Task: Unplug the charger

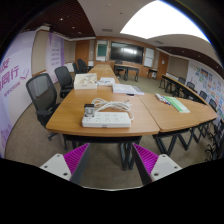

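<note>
A white power strip (106, 119) lies on the near end of a wooden table (70, 112), with a white charger block (90, 108) plugged on its left part and a white cable (122, 104) coiled behind it. My gripper (112, 160) is open and empty, well short of the table and below its edge. Its two pink pads (76, 156) stand wide apart with only floor and table legs between them.
Black office chairs (42, 92) stand left of the table. A second table (185, 108) with a green item (172, 102) is on the right. More white boxes (86, 82) and papers (128, 89) lie farther along the table. Grey floor below.
</note>
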A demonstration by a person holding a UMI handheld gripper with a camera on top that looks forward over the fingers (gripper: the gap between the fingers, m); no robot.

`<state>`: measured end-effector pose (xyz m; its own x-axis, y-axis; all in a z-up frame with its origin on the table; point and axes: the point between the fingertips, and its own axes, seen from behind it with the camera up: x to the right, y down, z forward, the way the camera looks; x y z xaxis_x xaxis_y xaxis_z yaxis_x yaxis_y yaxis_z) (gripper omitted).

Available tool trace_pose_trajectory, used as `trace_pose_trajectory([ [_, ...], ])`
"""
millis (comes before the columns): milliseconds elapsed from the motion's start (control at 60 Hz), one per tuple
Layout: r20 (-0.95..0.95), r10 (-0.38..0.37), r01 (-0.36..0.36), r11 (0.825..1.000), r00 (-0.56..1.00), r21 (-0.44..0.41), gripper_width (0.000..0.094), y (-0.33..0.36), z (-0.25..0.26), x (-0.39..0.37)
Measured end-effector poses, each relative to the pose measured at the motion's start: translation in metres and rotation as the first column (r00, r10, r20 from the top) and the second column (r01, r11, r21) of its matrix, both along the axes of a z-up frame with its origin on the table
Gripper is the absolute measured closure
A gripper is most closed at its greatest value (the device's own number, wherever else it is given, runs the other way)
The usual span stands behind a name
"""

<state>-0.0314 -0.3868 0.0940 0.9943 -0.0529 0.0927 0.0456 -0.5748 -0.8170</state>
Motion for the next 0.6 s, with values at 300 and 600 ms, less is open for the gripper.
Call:
trace_pose_trajectory([
  [300, -0.050, 0.050, -0.045, 0.995, 0.998, 0.085, 0.0080, 0.165, -0.029, -0.079],
  [600, -0.059, 0.039, -0.037, 0.998, 0.997, 0.043, 0.0418, 0.244, -0.072, -0.088],
])
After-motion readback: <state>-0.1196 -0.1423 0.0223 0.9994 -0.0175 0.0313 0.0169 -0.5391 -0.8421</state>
